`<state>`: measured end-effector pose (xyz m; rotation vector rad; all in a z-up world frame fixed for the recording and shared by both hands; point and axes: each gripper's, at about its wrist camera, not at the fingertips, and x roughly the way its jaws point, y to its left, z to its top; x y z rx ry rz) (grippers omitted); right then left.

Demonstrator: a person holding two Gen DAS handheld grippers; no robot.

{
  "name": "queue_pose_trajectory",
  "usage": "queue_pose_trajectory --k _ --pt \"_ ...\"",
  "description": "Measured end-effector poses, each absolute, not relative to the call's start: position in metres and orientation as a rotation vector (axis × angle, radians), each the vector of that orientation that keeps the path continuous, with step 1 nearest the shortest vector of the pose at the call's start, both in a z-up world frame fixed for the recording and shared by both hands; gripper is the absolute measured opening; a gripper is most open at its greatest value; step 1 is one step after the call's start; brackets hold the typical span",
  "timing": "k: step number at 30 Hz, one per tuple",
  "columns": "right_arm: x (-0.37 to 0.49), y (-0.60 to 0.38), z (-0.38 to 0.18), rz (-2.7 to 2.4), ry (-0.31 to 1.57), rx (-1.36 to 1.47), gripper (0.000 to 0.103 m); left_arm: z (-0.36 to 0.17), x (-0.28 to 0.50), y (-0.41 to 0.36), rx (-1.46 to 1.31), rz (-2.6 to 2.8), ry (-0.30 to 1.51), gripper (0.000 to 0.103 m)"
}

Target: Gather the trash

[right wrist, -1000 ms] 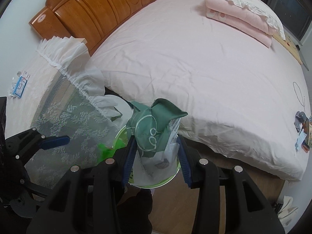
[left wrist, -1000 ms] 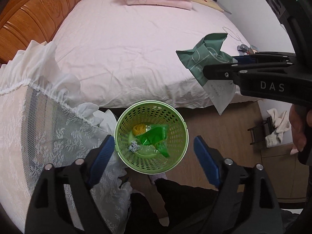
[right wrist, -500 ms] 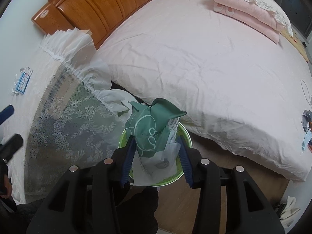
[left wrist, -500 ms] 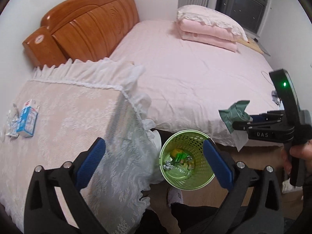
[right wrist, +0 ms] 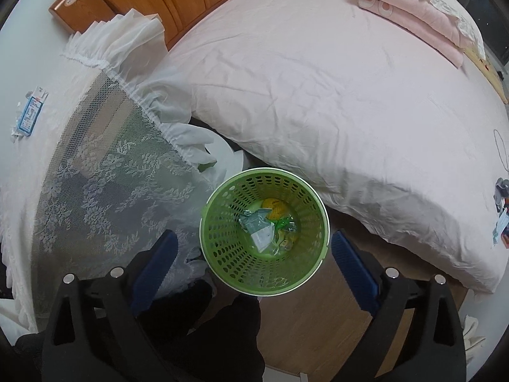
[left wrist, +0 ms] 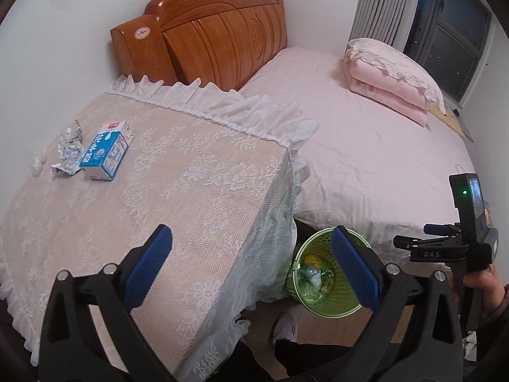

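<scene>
Green wrapper point(right wrist: 259, 227) lies dropped in the perforated bin point(right wrist: 222, 238) beneath the wide-open right gripper point(right wrist: 254, 254), so the equally wide, empty left gripper point(left wrist: 251, 261) likely must reach for the milk carton point(left wrist: 106, 151) next.

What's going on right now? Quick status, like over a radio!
Both grippers open, right gripper above green basket. Green wrapper inside. Milk carton and foil scrap remain on table. Nothing in the way.

Basket on the floor, squeezed between table and bed

The basket point(right wrist: 264, 234) sits on the floor just beside the lace-covered table point(left wrist: 178, 191), with the bed point(right wrist: 334, 79) behind it. Wrappers point(right wrist: 262, 230) lie inside the basket. A carton point(left wrist: 105, 151) lies on the table's far left, crumpled foil point(left wrist: 68, 156) touching its left side.
</scene>
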<state>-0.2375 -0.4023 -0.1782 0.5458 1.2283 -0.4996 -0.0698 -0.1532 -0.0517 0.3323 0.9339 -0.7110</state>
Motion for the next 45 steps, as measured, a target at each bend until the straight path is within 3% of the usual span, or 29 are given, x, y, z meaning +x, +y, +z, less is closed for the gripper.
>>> queue_pose_trajectory --k 21,36,45 --pt "-0.182 -0.374 -0.149 -0.409 1.157 0.531 0.099 -0.058 -0.036 -0.106 0.269 -0.557 0.954 0.095" --pt "0.003 -0.251 -0.104 -0.079 1.067 0.453 0.099 -0.066 0.037 0.032 0.124 -0.225 0.968 0.095" --pt "0.14 -0.174 -0.127 -0.206 1.093 0.434 0.099 -0.068 0.08 0.072 0.079 -0.177 0.945 0.095"
